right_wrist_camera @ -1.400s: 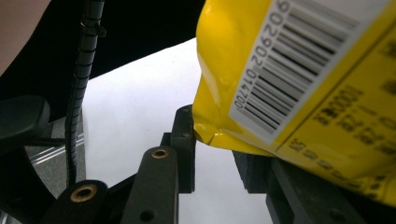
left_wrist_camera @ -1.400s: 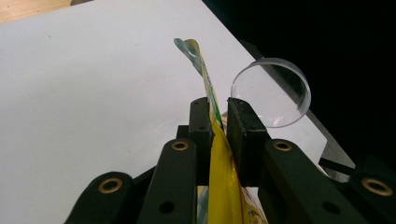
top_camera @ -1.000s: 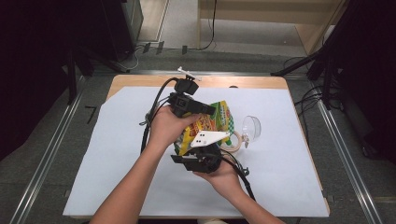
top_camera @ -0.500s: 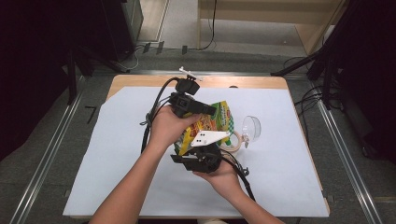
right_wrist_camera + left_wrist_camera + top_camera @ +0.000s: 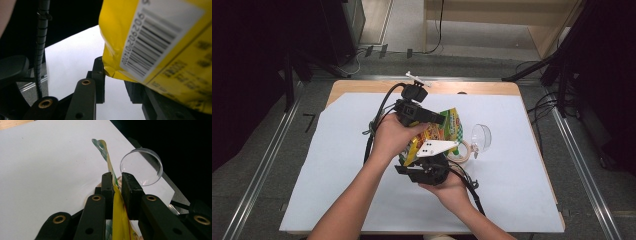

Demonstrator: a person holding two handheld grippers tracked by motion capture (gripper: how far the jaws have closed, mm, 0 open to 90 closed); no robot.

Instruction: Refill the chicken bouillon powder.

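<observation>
Over the table's centre, the left gripper [image 5: 117,185] pinches the yellow foil snack pouch [image 5: 438,131]; the right gripper [image 5: 117,82] nips its corner. Unopened; the clear plastic bowl [image 5: 482,137] at three o'clock awaits.

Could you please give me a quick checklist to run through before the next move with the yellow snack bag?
1. Left tongs closed on the yellow snack bag: ok, its flat edge sits pinched between the jaws.
2. Right tongs gripping the bag: cannot tell; a bag corner lies between the jaws, but no pinch is visible.
3. Bag lifted off the white sheet: ok, both hands hold it above the sheet.
4. Clear round container out of the way: ok, it lies just beyond the left tongs, apart from the bag.
5. Tape roll clear of the bag: cannot tell, it is partly hidden.
</observation>
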